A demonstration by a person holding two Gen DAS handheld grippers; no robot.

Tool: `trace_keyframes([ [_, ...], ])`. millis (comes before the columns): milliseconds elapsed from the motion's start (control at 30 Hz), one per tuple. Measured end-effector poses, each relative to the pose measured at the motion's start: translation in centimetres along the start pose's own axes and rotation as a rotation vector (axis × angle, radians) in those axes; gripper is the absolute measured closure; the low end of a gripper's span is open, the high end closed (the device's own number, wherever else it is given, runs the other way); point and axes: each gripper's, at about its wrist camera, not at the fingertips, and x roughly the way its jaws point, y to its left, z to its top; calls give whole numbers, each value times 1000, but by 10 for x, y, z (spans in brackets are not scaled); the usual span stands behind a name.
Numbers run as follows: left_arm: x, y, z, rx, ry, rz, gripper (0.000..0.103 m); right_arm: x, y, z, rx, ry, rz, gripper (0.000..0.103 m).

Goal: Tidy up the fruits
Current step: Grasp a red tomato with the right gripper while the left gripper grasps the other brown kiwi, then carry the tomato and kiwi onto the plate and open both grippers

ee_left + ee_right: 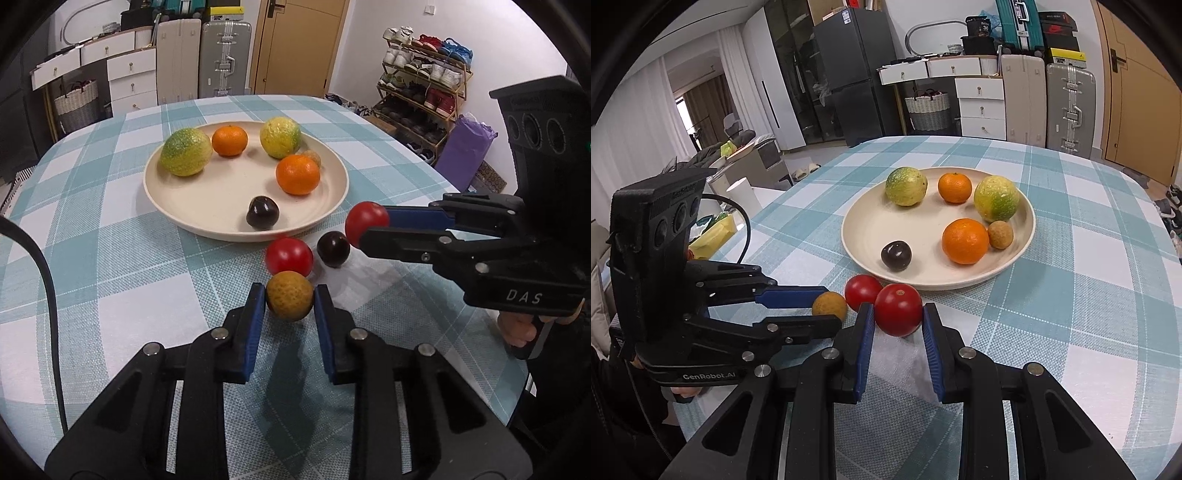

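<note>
A cream plate [177,206] [864,221] on the checked tablecloth holds two green-yellow citrus fruits, two oranges, a dark plum [262,213] [896,255] and a small brown fruit [1000,235]. My left gripper [290,299] [827,310] is shut on a small brown-yellow fruit [290,301] [829,305] just in front of the plate. My right gripper [898,314] [364,229] is shut on a red tomato [898,308] [365,221]. A second red tomato [289,256] [862,291] and a second dark plum [333,249] lie on the cloth between the grippers.
The round table's edge [480,206] curves off to the right. Behind stand a shoe rack [424,85], suitcases [223,59], white drawers [980,103] and a door. A black cable [48,280] runs at the left.
</note>
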Motion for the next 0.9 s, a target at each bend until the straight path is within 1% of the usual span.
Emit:
trace_keyframes([
  [333, -25, 13, 13, -42, -118, 38, 79, -10, -9, 4, 31, -51, -13, 76],
  [433, -30, 20, 19, -64, -142, 48, 79, -12, -13, 6, 47, -65, -20, 76],
  [700, -29, 34, 30, -93, -164, 64, 79, -15, -17, 17, 47, -78, -43, 76],
  [900, -19, 43, 43, -108, -176, 77, 79, -8, -17, 25, 51, -79, -50, 76],
])
